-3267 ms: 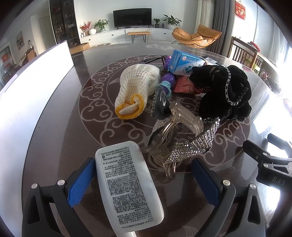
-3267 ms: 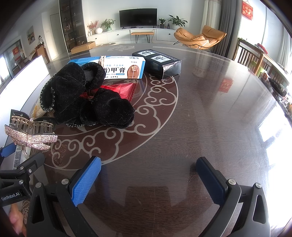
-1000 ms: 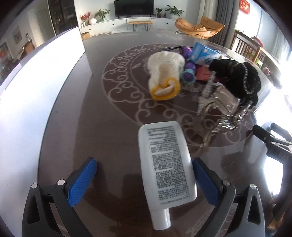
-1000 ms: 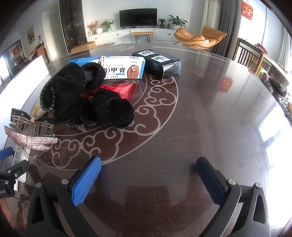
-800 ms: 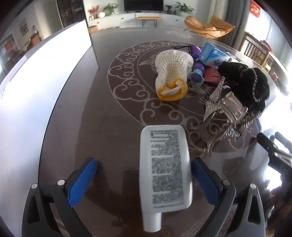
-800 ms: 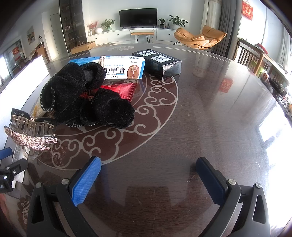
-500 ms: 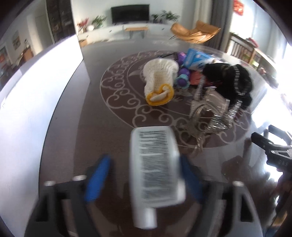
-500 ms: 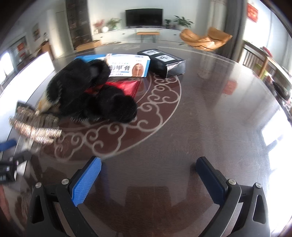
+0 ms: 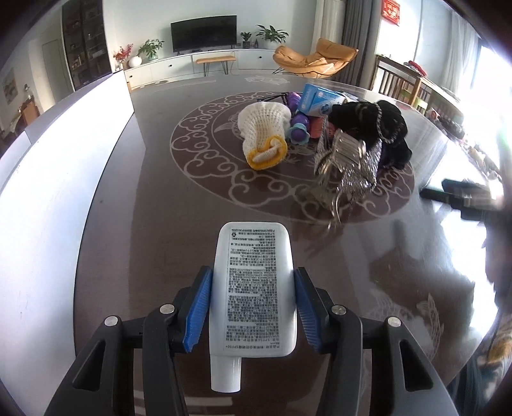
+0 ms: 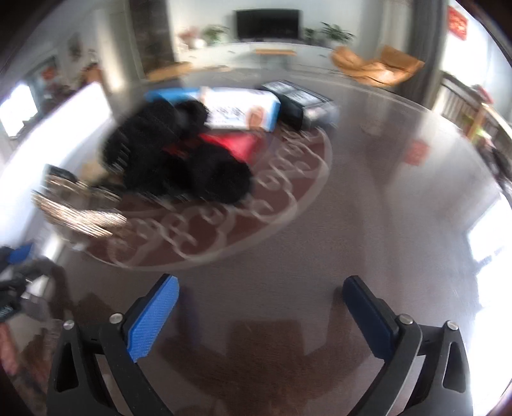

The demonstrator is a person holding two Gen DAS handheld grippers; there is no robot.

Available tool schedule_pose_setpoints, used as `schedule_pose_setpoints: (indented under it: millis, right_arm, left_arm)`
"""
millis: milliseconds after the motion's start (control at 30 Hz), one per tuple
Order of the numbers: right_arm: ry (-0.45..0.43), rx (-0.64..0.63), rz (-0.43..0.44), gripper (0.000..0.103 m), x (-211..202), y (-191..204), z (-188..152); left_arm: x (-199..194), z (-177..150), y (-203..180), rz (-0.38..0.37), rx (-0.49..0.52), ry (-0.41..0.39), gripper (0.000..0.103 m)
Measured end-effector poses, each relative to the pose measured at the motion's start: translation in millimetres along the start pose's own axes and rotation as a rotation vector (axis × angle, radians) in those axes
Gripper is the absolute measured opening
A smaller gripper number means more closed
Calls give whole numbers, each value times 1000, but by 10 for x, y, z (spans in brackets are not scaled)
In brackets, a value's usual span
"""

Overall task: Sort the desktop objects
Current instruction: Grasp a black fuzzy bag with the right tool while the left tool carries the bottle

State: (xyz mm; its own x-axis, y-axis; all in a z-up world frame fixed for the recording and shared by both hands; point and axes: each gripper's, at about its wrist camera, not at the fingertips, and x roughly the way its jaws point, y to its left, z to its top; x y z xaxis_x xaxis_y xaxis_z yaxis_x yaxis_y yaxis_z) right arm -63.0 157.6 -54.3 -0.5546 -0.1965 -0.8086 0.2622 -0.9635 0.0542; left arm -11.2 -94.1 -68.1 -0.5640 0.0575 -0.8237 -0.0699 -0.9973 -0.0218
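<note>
Left claw [image 9: 252, 307] now closing on white tube [image 9: 252, 288], pitched down.

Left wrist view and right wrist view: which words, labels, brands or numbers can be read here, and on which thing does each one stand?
No text can be quoted with certainty.
white tube: dense black print, too small to read.
blue box: round logo and lettering, too small.
red wall hanging: signs too small.
long white and blue box: lettering blurred.
black box: label blurred.
</note>
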Motion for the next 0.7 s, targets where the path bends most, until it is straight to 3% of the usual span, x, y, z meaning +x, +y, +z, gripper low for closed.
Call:
schedule_pose_setpoints:
  millis: [100, 233, 300, 400, 467, 533, 600, 700]
  right_arm:
    - [21, -120, 61, 100, 44, 174, 309]
    - [38, -303, 47, 99, 261, 502, 576]
    - [107, -320, 120, 67, 371, 567, 575]
    - [241, -337, 327, 39, 287, 632, 410]
    - [299, -329, 404, 39, 138, 631, 282]
    - [276, -337, 319, 47, 41, 627, 235]
    - [241, -325, 241, 70, 35, 630, 266]
    - [183, -241, 217, 70, 117, 645, 414]
  left_arm:
    - [12, 1, -9, 5, 8, 0, 51]
    - [0, 0, 11, -9, -6, -1, 51]
    - [-28, -31, 45, -27, -13, 4, 51]
    - [-76, -87, 93, -51, -12, 4, 51]
    - [-88, -103, 99, -57, -9, -1, 51]
    - [-86, -99, 92, -54, -8, -1, 51]
    - [-86, -91, 100, -61, -24, -5, 51]
    - [-106, -101, 128, -78, -54, 3, 51]
